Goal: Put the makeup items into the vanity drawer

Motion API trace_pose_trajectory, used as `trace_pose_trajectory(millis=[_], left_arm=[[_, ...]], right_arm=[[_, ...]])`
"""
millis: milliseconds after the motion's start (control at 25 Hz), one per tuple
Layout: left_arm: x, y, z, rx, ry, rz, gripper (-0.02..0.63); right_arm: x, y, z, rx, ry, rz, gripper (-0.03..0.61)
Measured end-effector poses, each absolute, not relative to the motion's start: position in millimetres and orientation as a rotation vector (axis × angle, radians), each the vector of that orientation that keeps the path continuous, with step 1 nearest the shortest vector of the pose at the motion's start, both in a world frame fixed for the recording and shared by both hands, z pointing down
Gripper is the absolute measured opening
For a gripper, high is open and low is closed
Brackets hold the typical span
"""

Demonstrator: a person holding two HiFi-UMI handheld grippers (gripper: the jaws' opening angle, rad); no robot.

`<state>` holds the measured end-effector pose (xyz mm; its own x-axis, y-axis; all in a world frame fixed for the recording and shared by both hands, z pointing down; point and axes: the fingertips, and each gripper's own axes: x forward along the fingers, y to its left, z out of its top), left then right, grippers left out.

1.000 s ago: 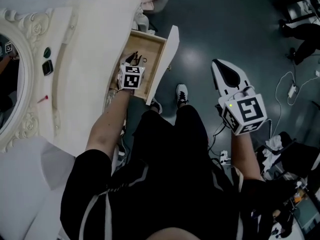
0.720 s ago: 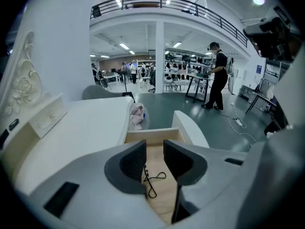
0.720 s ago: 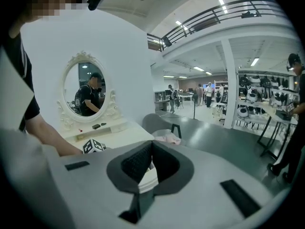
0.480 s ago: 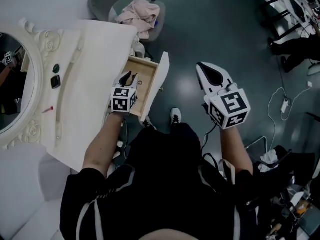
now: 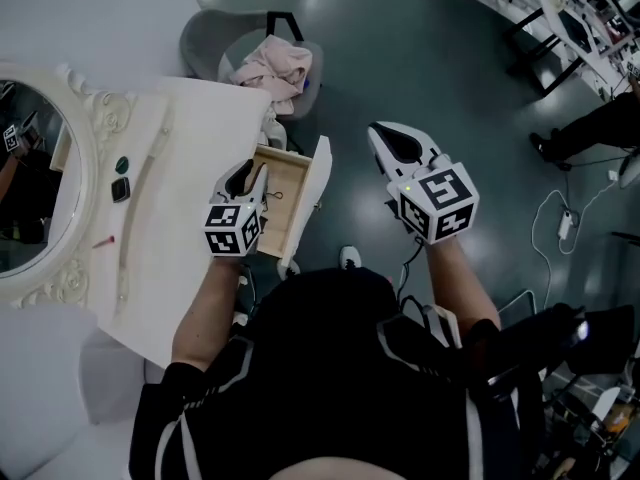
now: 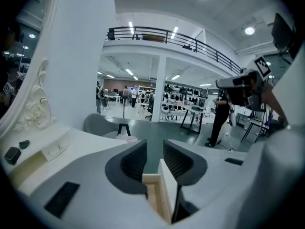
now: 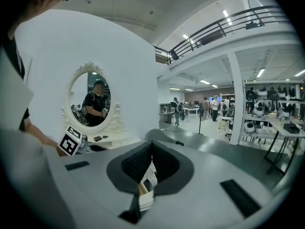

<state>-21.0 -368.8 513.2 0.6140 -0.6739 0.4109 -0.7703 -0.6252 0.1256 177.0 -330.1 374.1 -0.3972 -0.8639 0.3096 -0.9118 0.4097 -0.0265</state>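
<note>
Two empty grippers: left gripper (image 5: 247,176), jaws narrowly apart, hovers over the open drawer (image 5: 313,198); right gripper (image 5: 385,138) is closed. Makeup items (image 5: 120,189), left of the left gripper, look small, light and rigid; pinch them across their flat sides.

A large open lab hall is indicated by a railed mezzanine (image 6: 157,32), rows of equipment-laden desks (image 6: 183,109) and cables (image 5: 562,224) strewn over a dark polished floor (image 5: 440,68)
</note>
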Motion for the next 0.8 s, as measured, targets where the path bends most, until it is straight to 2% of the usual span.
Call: trace_pose_trajectory(millis=[360,440,800], left_arm=[[-49,-369,414,2.611,-1.250,0.222,0.103],[-54,-368,393,2.635,-1.318,0.176,0.028],[-52,-354,342,2.733,-1.280,0.109,0.005]], right_arm=[[164,-346,346,1.546,-2.477,0.206,0.005],[164,-348,340,1.542,-2.487,0.198,0.005],[154,-346,311,1.528,-2.524,0.097,0.005]])
